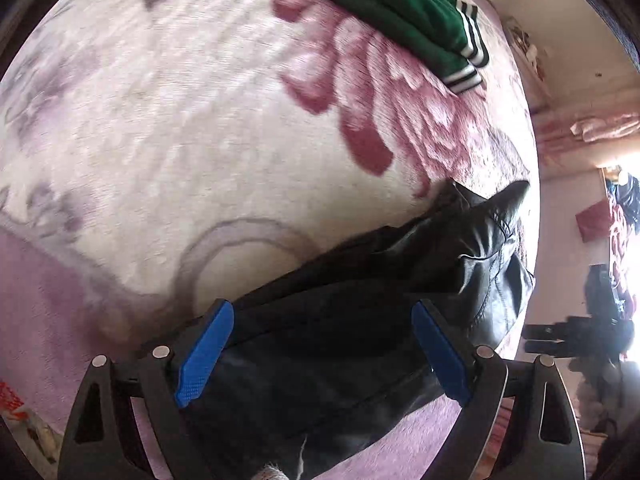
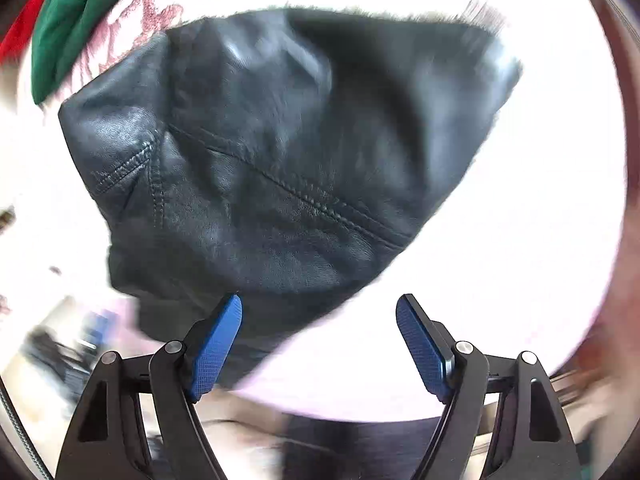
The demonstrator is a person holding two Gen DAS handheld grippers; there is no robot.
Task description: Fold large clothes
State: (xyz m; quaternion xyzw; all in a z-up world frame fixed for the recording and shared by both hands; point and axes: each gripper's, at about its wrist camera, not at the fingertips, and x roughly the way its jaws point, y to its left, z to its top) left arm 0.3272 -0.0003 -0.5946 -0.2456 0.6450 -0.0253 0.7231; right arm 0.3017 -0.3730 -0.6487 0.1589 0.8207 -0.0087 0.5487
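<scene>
Right wrist view: I am holding my right hand-held gripper (image 2: 319, 344) wide and empty just above the black leather jacket (image 2: 256, 168) lying ahead on the bed (image 1: 160, 120); my left hand-held gripper (image 1: 320, 350), equally wide, is straddling its near edge.

Home bedroom, floral bed blanket (image 1: 200, 120), hanging clothes (image 1: 620, 216)

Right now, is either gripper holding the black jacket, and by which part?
Neither. The left gripper and right gripper both have open jaws above the black jacket, pads not pressing on it.
</scene>
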